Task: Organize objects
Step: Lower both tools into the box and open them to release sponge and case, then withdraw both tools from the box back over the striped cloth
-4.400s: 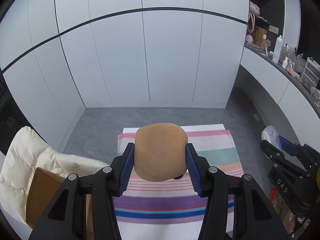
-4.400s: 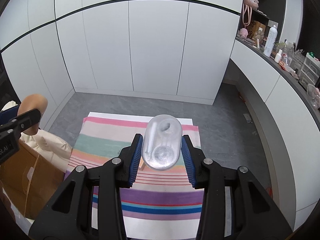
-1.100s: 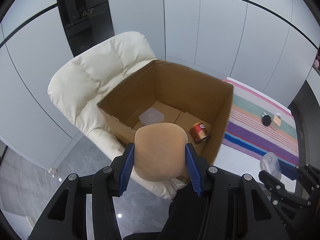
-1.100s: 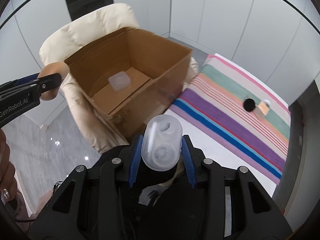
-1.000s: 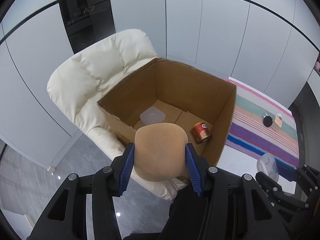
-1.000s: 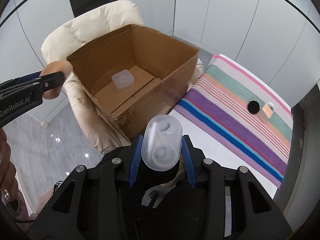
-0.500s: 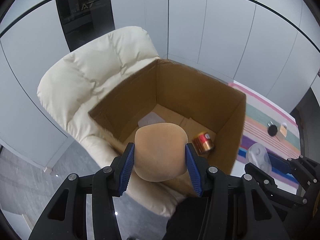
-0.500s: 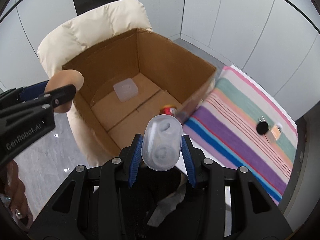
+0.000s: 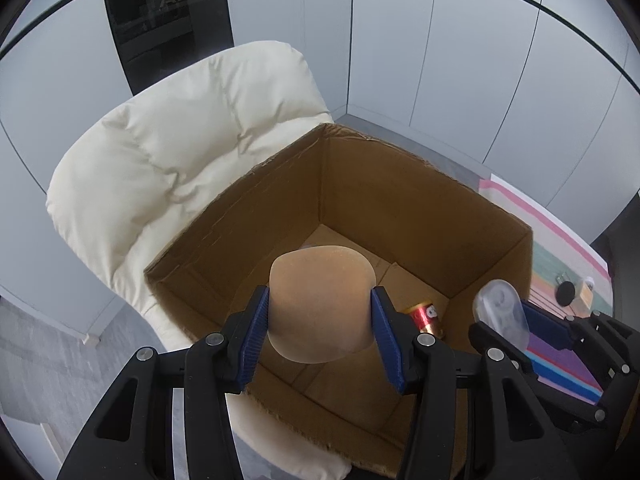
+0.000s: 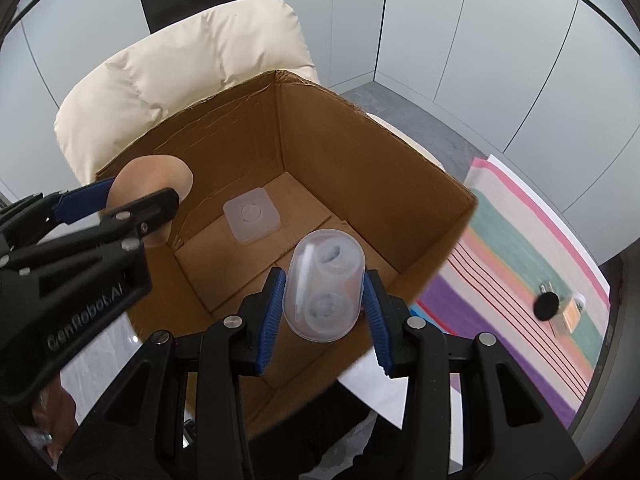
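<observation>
You are looking at a room lined with tall, pale grey-white wall panels (image 9: 460, 60), split by thin dark seams. A dark glossy panel (image 9: 168, 20) stands behind a cream quilted armchair (image 9: 180, 152). The floor (image 9: 48, 360) is grey, marbled and shiny. To the right lies a striped cloth (image 10: 532, 248) in pink, teal and purple. The light is soft and even.

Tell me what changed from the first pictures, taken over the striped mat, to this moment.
Both grippers swung away from the striped mat to above the open cardboard box on the cream chair. Nothing was taken or released: the left gripper still clamps the tan sponge, the right gripper the clear plastic case. Already inside the box lie a square white container and a red can.
</observation>
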Demonstrator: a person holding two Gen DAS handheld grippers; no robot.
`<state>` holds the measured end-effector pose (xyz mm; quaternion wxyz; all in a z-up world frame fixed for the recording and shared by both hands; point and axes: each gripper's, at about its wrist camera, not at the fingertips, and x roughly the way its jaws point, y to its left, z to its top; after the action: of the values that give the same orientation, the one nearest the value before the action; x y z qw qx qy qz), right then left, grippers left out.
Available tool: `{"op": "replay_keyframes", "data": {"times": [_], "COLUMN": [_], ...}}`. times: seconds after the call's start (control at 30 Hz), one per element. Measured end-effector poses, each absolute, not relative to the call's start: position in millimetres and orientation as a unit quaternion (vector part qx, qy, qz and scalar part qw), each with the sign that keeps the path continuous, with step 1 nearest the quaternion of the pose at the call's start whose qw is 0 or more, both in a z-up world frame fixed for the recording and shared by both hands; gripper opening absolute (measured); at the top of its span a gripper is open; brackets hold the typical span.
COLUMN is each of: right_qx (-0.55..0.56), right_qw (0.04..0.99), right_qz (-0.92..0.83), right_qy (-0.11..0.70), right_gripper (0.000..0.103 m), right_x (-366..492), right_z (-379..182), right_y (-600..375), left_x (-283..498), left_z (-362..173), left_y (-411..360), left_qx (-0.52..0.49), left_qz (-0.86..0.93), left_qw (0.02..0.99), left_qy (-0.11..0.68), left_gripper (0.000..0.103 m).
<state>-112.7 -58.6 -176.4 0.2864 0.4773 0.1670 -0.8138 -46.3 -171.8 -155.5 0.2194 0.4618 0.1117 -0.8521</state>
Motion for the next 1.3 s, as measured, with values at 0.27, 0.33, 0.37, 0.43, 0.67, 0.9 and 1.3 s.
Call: {"op": "replay_keyframes", "data": {"times": [0.27,0.33,0.37,0.43,0.67,0.9,1.3], "right_qx": [0.492,0.497,0.501,0.495,0.495,0.496,0.497], "right_qw": [0.286,0.289,0.286,0.276,0.267,0.267,0.264], "right_qz": [-0.808,-0.806,-0.805,-0.815,-0.818,-0.818,-0.819], "right_qy": [0.152,0.141,0.138,0.125,0.118,0.117,0.115], "right_gripper": [0.042,0.068,0.095,0.103,0.103,0.103,0.103], "right_x": [-136,-140,-143,-145,-151,-150,-146], "right_z": [-195,-198,-199,-198,-200,-200,-192], "right_y": [-68,-66,-65,-60,-56,-55,-47], "left_x": [-58,-58,-57,-55,-55,-53,-42], "left_z": [-173,-173,-172,-171,-175,-175,-161], "left_y": [-180,-183,-185,-186,-191,-191,-191], "left_qx": [0.462,0.457,0.456,0.449,0.457,0.458,0.459], "left_qz": [-0.847,-0.847,-0.847,-0.851,-0.847,-0.847,-0.849], "left_qw": [0.223,0.226,0.225,0.220,0.217,0.216,0.216], "left_qy": [0.139,0.150,0.156,0.160,0.163,0.161,0.149], "left_gripper": [0.068,0.085,0.097,0.100,0.100,0.100,0.100]}}
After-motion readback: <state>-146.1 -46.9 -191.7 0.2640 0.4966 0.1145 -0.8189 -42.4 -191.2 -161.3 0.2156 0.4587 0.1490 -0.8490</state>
